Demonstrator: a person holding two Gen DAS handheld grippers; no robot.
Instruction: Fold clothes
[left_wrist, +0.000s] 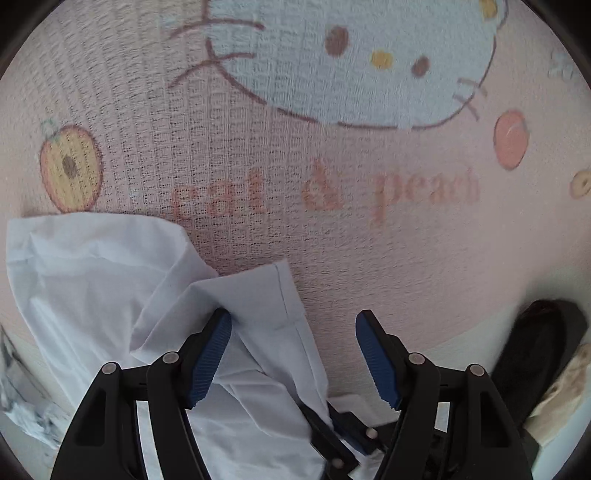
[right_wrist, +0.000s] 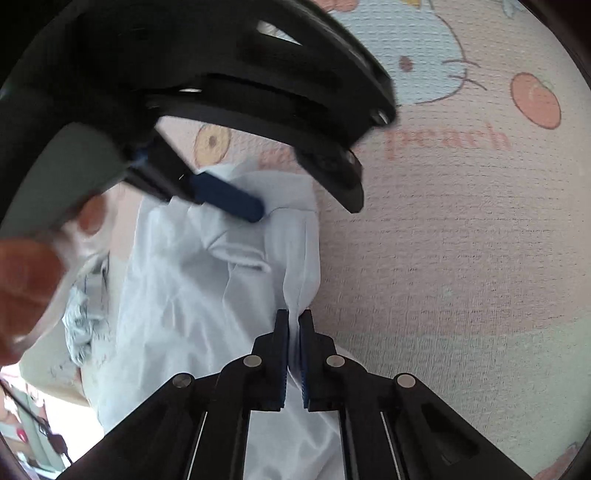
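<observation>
Pink waffle-weave blanket (left_wrist: 369, 258), smooth white garment (left_wrist: 92, 277), left tongs (left_wrist: 293, 321) wide, right tongs (right_wrist: 293, 317) pinching garment fold.

My left gripper (left_wrist: 293, 325) is matt black plastic, its pads (left_wrist: 208, 363) blue, ribbed rubber, with small dull metal pins at the joints. My right gripper (right_wrist: 293, 321) looks the same, pads pressed on thin, smooth white cloth of the garment (right_wrist: 184, 295), which creases softly. Under everything lies a pink blanket (left_wrist: 369, 258), a coarse waffle-weave textile, matt, with faded printed cat and peaches. At the near right, something dark (left_wrist: 535, 350) looks like soft matt fabric.
</observation>
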